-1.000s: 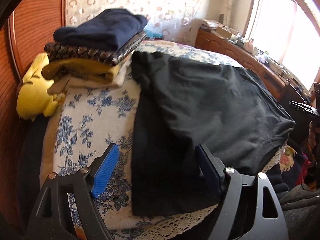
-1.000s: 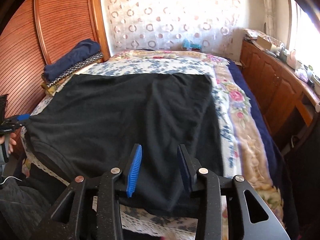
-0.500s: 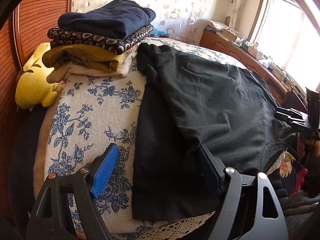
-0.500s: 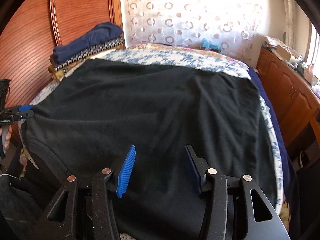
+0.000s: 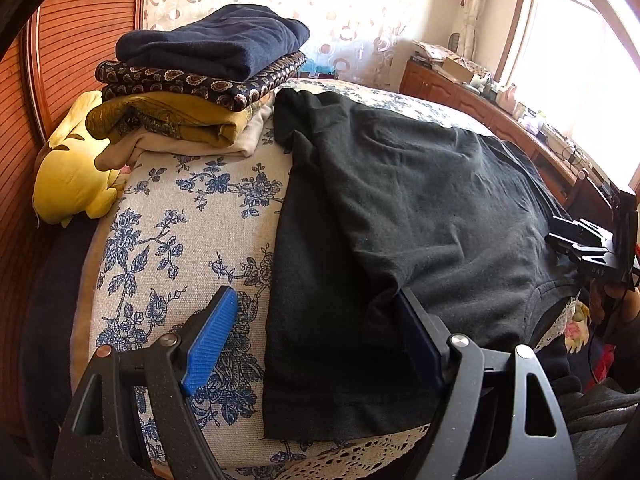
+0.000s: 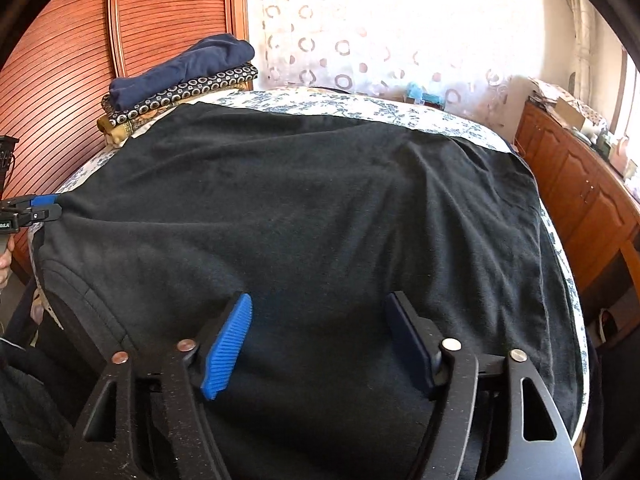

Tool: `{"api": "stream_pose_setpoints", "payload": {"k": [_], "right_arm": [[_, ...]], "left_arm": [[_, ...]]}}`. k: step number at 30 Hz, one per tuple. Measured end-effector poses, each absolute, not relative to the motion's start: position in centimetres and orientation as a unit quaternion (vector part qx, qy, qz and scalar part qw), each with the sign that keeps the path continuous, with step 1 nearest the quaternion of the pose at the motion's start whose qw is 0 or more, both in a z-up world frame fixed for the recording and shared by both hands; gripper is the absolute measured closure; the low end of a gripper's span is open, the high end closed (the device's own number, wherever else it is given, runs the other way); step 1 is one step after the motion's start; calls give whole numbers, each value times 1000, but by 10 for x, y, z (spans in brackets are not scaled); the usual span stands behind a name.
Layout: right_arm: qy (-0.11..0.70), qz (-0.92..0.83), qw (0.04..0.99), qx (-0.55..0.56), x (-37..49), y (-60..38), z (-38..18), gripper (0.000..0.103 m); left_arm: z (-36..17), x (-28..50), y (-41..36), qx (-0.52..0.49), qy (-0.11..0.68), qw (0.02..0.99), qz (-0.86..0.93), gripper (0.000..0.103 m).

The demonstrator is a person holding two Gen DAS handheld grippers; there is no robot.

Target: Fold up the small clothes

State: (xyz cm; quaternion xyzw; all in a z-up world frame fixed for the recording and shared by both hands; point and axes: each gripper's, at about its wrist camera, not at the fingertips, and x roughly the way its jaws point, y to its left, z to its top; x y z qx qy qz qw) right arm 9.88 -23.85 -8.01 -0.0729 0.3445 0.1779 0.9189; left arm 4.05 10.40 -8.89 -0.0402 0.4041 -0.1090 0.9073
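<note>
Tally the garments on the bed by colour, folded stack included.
Black, spread flat: 1
Navy, top of stack: 1
Dark patterned: 1
Mustard yellow: 1
Cream, bottom of stack: 1
Total: 5

Both wrist views look down close — sharing the black garment (image 5: 420,208).

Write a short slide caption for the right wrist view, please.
Right tool, opening, above a black garment spread on the bed, folded clothes stacked behind.
</note>
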Motion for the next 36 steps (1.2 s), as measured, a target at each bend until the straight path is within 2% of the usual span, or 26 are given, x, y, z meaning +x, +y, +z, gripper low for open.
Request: {"api": "stream_pose_setpoints", "payload": {"k": [9, 11, 13, 16, 22, 27, 36], "right_arm": [[336, 170, 924, -69, 95, -234, -82, 27], [333, 170, 925, -69, 94, -235, -83, 27], [330, 170, 926, -68, 93, -236, -83, 27], [326, 171, 927, -67, 92, -237, -84, 27], [322, 169, 929, -67, 90, -238, -85, 26], [323, 170, 928, -72, 90, -239, -83, 26], [289, 154, 944, -45, 67, -273, -62, 26]], "left_arm": [[-87, 38, 107, -87, 397, 903, -142, 23], [-87, 38, 105, -90, 396, 902, -146, 28], [-87, 38, 103, -90, 396, 902, -151, 45], [-88, 38, 98, -81, 397, 903, -147, 64], [-85, 38, 80, -47, 400, 900, -165, 91], [-57, 40, 63, -48, 376, 902, -207, 93], [10, 77, -22, -4, 327, 890, -319, 95]]}}
